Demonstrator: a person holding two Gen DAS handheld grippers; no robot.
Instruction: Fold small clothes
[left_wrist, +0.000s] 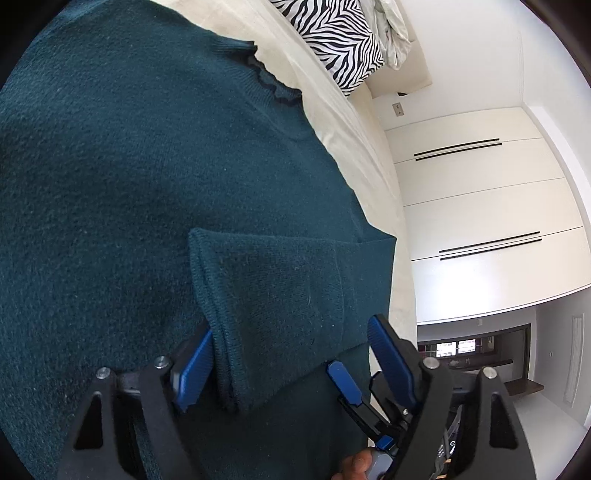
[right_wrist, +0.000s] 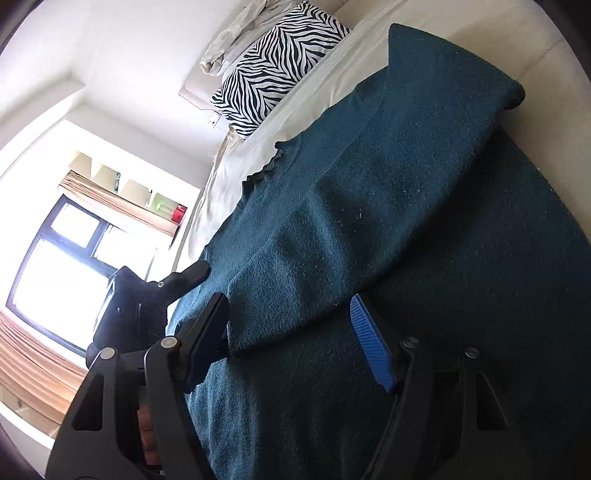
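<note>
A dark teal knit sweater (left_wrist: 129, 184) lies flat on a cream bed, its frilled collar (left_wrist: 266, 79) toward the pillows. A sleeve (left_wrist: 280, 295) is folded across the body. My left gripper (left_wrist: 291, 350) is open, its blue pads on either side of the sleeve's cuff end. In the right wrist view the sweater (right_wrist: 424, 221) fills the frame with a folded sleeve (right_wrist: 303, 288) lying across it. My right gripper (right_wrist: 291, 332) is open, its jaws straddling that sleeve's end. The left gripper's black body (right_wrist: 147, 302) shows at the sweater's left edge.
The cream bed sheet (left_wrist: 351, 122) runs along the sweater. A zebra-print pillow (left_wrist: 340, 40) and a white crumpled cover (right_wrist: 236, 40) lie at the head. White wardrobe doors (left_wrist: 480, 206) stand beyond the bed. A bright window (right_wrist: 62, 273) is on the other side.
</note>
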